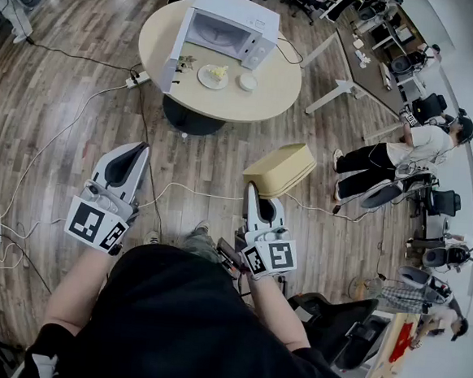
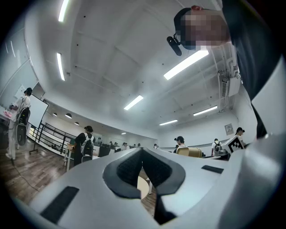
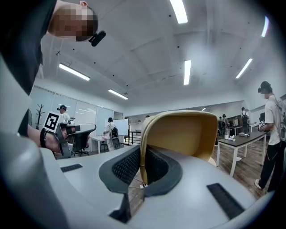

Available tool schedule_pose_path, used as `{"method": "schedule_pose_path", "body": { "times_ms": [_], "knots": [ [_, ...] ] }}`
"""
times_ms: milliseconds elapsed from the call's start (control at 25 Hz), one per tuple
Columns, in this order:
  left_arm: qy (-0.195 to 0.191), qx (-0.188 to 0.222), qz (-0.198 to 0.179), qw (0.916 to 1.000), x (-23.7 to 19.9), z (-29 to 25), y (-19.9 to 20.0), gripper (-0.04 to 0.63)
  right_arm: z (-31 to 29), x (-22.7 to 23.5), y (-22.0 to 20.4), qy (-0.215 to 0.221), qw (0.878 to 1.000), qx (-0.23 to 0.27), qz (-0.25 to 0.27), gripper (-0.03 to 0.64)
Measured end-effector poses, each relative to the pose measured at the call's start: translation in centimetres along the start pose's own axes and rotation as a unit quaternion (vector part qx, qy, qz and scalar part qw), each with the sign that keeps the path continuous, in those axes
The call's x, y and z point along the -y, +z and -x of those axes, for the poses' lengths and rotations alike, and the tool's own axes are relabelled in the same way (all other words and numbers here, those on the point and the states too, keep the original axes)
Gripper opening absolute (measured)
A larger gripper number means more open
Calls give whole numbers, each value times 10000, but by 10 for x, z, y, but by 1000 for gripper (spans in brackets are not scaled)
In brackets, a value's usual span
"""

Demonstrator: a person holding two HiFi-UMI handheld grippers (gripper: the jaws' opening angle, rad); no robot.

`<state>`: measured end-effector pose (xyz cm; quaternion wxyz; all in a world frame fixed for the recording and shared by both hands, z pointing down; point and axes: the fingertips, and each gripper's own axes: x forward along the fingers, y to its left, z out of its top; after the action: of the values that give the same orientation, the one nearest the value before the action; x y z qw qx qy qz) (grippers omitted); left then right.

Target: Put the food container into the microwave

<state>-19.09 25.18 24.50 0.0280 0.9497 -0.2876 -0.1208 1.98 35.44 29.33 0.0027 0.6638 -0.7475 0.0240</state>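
Note:
A tan lidded food container (image 1: 280, 169) hangs over the wooden floor, held by its near edge in my right gripper (image 1: 255, 195), which is shut on it. In the right gripper view the container (image 3: 187, 138) fills the space past the jaws, its rim pinched between the pads (image 3: 129, 165). My left gripper (image 1: 133, 158) is level with it on the left, shut and holding nothing; its tips meet in the left gripper view (image 2: 142, 151). The white microwave (image 1: 233, 29) stands on the round table (image 1: 268, 93) far ahead, with its door (image 1: 175, 53) swung open to the left.
On the table in front of the microwave sit a plate of food (image 1: 213, 76) and a small white bowl (image 1: 247, 82). A power strip (image 1: 136, 78) and cables lie on the floor. People (image 1: 402, 152) and office chairs (image 1: 431, 199) stand at the right.

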Motion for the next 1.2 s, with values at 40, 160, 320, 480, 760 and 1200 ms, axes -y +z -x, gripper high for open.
{"method": "schedule_pose_path", "body": {
  "times_ms": [40, 160, 320, 480, 760, 1200],
  "knots": [
    [-5, 0, -6, 10000, 1, 1, 1, 20, 1, -1, 0, 3, 10000, -4, -5, 28],
    [-32, -2, -24, 10000, 3, 2, 2, 20, 3, -3, 0, 19, 10000, 4, -16, 29],
    [-53, 13, -26, 10000, 6, 3, 2, 20, 5, -7, 2, 157, 9998, 102, -90, 31],
    [-61, 36, -17, 10000, 8, 1, 3, 20, 6, -7, 3, 194, 9996, 143, -156, 32],
    [-21, 36, 36, 10000, 1, 0, 1, 20, 4, -4, 0, 129, 9995, 100, -261, 32],
    [-159, -3, 124, 9998, -4, -1, -5, 20, 2, -17, 1, 66, 10000, -19, -13, 31]
  ]
}}
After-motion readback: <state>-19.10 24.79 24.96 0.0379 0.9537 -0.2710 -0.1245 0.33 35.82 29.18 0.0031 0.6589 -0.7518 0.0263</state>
